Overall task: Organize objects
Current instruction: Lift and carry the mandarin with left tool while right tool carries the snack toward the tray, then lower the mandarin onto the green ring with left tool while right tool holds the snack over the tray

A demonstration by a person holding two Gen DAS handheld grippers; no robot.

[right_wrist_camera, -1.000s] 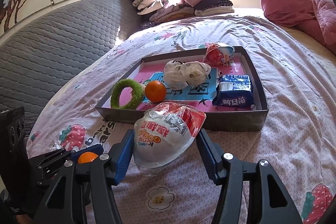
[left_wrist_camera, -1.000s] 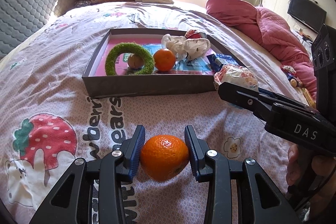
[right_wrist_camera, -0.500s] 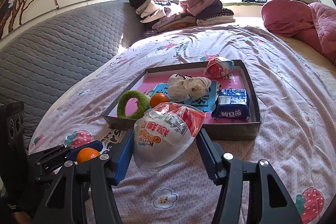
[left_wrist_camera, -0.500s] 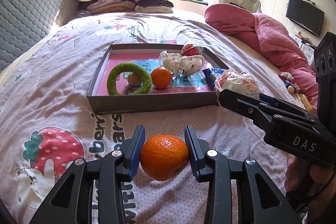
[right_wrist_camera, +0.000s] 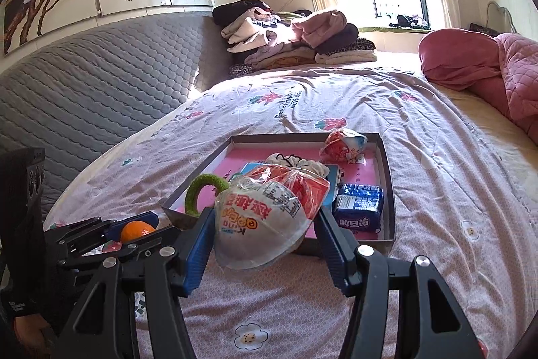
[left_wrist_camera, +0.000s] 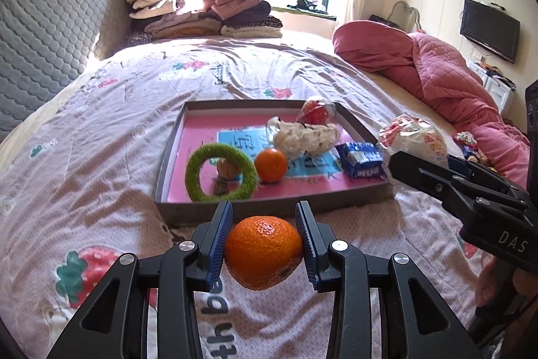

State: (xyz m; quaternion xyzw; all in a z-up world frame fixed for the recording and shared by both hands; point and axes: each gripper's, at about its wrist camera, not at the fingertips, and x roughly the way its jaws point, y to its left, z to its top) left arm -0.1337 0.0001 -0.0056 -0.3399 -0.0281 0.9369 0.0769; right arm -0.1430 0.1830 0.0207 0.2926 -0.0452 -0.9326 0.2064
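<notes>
My left gripper (left_wrist_camera: 264,243) is shut on an orange (left_wrist_camera: 263,252), held above the bedsheet in front of the grey tray (left_wrist_camera: 269,211). My right gripper (right_wrist_camera: 265,236) is shut on a white and red snack bag (right_wrist_camera: 269,214), held above the tray's near edge (right_wrist_camera: 349,246); it also shows at right in the left wrist view (left_wrist_camera: 413,137). The tray holds a green ring (left_wrist_camera: 220,172), a second orange (left_wrist_camera: 270,164), a blue packet (left_wrist_camera: 361,160), a white crumpled bag (left_wrist_camera: 304,137) and a red and white pack (left_wrist_camera: 316,112).
The tray lies on a pink patterned bed (left_wrist_camera: 101,157). A grey quilted headboard (right_wrist_camera: 84,90) is at left. Folded clothes (left_wrist_camera: 198,9) are piled at the far end. A pink quilt (left_wrist_camera: 437,73) lies at right.
Both grippers have risen and pulled back from the tray with their loads; the tray looks smaller and farther, and more of the room shows.
</notes>
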